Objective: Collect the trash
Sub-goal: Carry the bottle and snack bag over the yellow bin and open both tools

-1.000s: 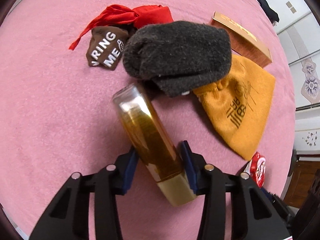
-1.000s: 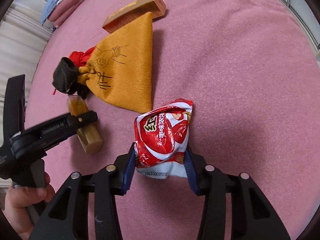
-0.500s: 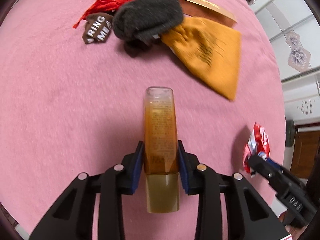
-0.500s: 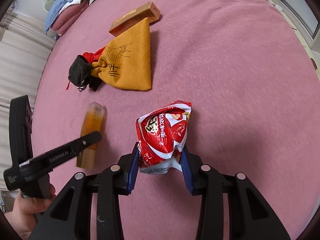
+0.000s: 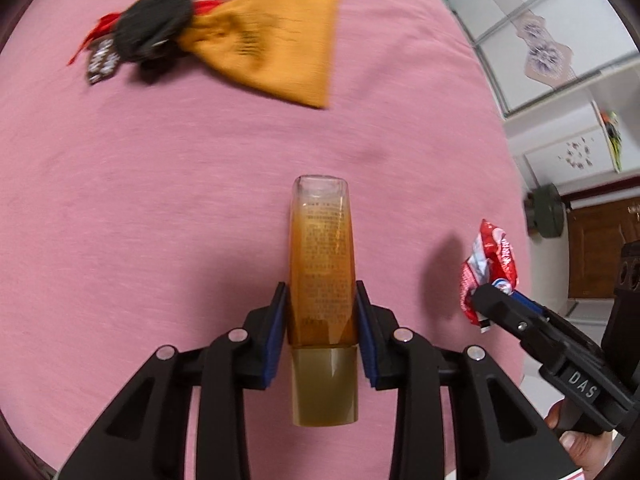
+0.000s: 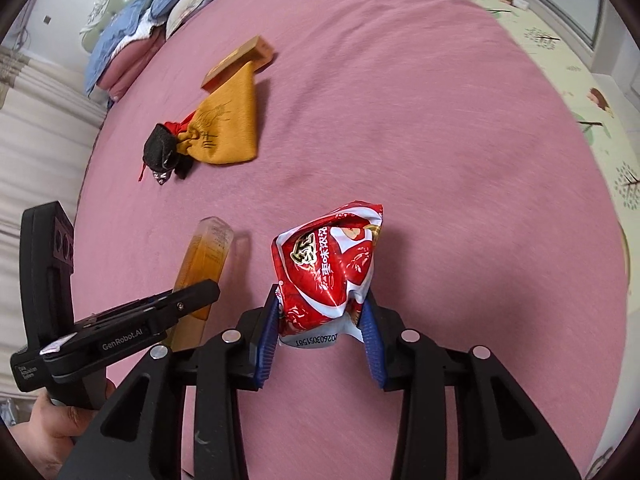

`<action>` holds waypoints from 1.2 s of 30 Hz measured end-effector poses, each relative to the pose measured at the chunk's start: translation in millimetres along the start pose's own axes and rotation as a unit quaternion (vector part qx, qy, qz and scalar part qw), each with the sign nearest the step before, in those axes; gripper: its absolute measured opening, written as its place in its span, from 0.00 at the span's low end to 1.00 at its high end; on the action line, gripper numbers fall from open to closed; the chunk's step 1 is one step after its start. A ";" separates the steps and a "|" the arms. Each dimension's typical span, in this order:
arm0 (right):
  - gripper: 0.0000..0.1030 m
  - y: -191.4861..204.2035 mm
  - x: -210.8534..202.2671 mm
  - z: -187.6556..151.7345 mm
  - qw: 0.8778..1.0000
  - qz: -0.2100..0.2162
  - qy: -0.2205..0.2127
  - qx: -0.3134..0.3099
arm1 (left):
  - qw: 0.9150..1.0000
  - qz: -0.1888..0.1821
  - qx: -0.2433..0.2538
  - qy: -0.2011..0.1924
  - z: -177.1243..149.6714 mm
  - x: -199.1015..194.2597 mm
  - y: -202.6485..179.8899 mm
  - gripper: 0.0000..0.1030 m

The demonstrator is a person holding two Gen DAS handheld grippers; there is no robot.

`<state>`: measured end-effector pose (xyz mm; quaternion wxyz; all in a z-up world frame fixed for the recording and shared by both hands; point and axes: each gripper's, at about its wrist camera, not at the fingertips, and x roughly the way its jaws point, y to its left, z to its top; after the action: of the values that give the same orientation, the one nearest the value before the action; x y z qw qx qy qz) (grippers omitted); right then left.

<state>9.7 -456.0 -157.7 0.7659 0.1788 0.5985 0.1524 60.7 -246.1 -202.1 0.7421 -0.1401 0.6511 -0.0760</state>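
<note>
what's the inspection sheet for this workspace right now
surface: pink bedspread, wrinkled
job's things: amber bottle and red snack bag, both lifted off the spread
clutter: orange pouch, dark sock, red cloth, brown tag, wooden box in one cluster
grippers: left gripper shut on the bottle; right gripper shut on the bag
cables: nothing seen
surroundings: folded bedding, patterned floor mat

I see a bed covered in a pink sheet. On it lies a mustard-yellow drawstring pouch, one end resting against a brown-and-gold box. At the pouch's tied neck sit a dark grey sock and a red cloth. Folded bedding is piled at the bed's head.
</note>
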 end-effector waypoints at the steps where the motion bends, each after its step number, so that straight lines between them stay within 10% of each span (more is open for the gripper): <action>1: 0.36 -7.6 -7.2 -3.5 1.000 -0.002 -0.005 0.005 | 1.000 -0.005 0.010 0.000 -2.7 0.5 -11.9 0.31; 16: 0.36 -117.4 -88.6 -39.2 0.993 -0.040 -0.067 0.092 | 0.989 -0.034 0.138 0.026 -17.5 17.9 -141.8 0.31; 36: 0.36 -239.3 -147.7 -71.7 0.966 -0.072 -0.123 0.214 | 0.953 -0.061 0.284 0.082 -26.9 78.5 -296.8 0.32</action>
<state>-90.3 -728.4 -155.3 0.7864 0.3125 0.5296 -0.0579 65.8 -553.9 -188.3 0.6892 0.0443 0.6515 -0.3141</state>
